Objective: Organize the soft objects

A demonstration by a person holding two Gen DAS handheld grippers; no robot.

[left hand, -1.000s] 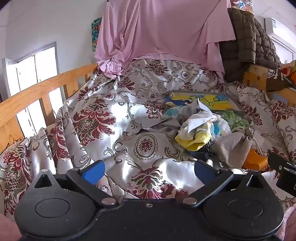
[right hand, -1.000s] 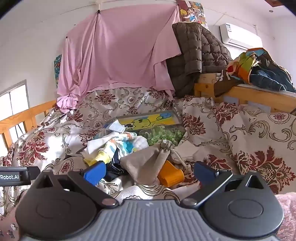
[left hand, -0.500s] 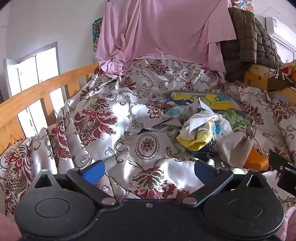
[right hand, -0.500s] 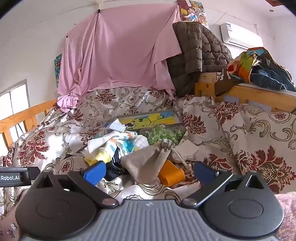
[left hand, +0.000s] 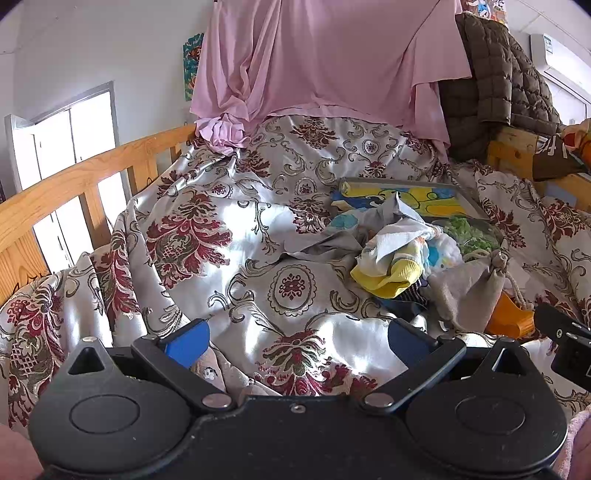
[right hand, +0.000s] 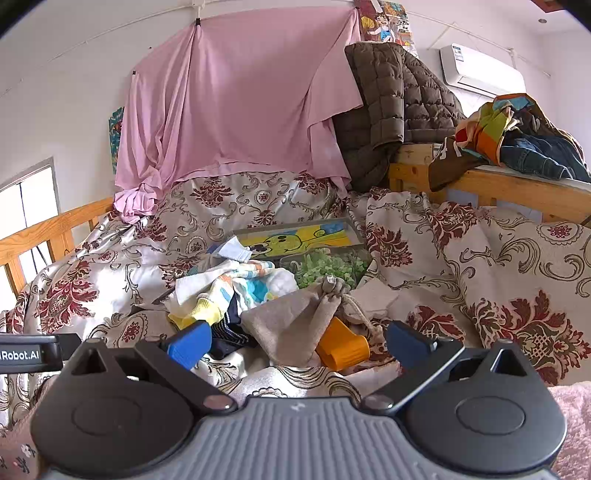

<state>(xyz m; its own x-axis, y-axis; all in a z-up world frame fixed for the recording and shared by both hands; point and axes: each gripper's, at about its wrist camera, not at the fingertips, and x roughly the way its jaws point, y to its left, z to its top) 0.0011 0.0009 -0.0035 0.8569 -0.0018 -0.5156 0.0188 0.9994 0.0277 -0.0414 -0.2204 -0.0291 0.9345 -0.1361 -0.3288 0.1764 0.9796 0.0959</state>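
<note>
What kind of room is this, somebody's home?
Most likely a home bedroom: a floral quilt spread over a bed with wooden rails, a jacket draped at the head, and an air conditioner on the wall.

Socks (right hand: 229,288) left of pouch (right hand: 295,325); tray (right hand: 295,240) apparently behind.

White lettering reading "Robot.AI" stood on a black device (right hand: 27,355) at the far left edge of the right wrist view, just left of the right gripper's (right hand: 299,341) blue left fingertip. It was the only text that could be read. Left of the air conditioner (right hand: 480,68), high on the wall, a cartoon poster (right hand: 388,24) carried markings too small to make out, as did a small label on the air conditioner itself.
</note>
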